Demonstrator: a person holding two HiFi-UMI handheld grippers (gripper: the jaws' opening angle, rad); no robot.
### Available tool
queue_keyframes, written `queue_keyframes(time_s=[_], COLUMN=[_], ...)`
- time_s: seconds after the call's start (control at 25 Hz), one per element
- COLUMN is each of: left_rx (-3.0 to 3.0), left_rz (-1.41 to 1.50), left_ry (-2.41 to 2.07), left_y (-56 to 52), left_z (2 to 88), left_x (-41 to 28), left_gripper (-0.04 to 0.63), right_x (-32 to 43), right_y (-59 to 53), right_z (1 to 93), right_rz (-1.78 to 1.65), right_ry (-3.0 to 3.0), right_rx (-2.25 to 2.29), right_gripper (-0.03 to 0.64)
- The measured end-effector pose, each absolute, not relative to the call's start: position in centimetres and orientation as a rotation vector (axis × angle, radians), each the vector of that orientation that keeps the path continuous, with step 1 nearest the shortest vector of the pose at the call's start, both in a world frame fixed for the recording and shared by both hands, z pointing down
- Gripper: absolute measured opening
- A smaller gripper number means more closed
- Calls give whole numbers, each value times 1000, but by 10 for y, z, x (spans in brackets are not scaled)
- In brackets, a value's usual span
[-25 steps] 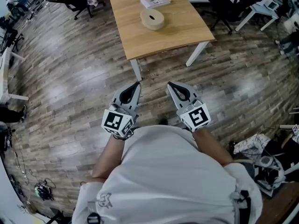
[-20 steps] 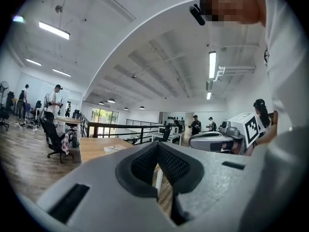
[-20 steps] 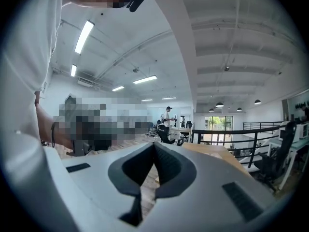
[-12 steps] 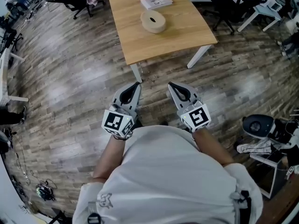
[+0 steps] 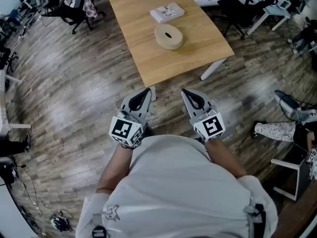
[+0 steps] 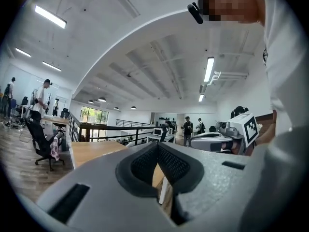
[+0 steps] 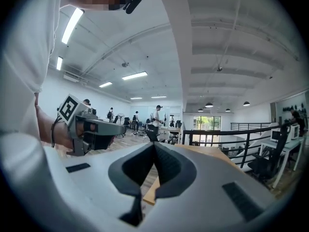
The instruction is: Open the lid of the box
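Observation:
A round tan box [image 5: 169,36] with a slotted lid sits on the wooden table [image 5: 148,58] ahead, just in front of a flat white packet [image 5: 167,12]. I hold both grippers side by side at waist height, short of the table's near edge. The left gripper [image 5: 147,90] is shut with nothing between its jaws, and so is the right gripper [image 5: 184,91]. The left gripper view shows its closed tips [image 6: 157,145] aimed at the tabletop [image 6: 91,151], with the right gripper [image 6: 227,140] beside it. The right gripper view shows its closed tips [image 7: 154,145] and the left gripper [image 7: 91,127]. The box is hidden in both gripper views.
The table stands on white legs [image 5: 212,69] on a wood-plank floor. Office chairs [image 5: 74,11] and desks ring the room. Someone's legs and a white stool [image 5: 290,170] are at the right edge. A black railing [image 7: 227,132] runs behind the table; people stand far off.
The table and box have drawn nearer and lower in the head view as I step toward them. Both grippers stay shut and level in front of my body.

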State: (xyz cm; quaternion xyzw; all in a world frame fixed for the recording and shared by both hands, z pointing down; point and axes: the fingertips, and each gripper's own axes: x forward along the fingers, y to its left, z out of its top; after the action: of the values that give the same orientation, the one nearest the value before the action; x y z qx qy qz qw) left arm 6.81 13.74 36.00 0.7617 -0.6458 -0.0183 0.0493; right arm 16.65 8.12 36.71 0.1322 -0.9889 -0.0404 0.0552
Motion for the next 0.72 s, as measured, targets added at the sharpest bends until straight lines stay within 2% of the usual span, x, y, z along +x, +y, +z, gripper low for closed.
queue_keyframes(time_s=[0.4,0.72], left_rx=[2403,2406], left_rz=[-61,-44], left_ry=[-1869,-1848], left_y=[142,138], left_z=[354,364], left_x=[-43,-98], left_gripper=[5,6], right_x=[57,3], right_y=[94,97], right_z=[365,371], right_rz=[-115,-107], right_ry=[-2976,-2963], right_rx=[501,499], right_gripper=[5,5])
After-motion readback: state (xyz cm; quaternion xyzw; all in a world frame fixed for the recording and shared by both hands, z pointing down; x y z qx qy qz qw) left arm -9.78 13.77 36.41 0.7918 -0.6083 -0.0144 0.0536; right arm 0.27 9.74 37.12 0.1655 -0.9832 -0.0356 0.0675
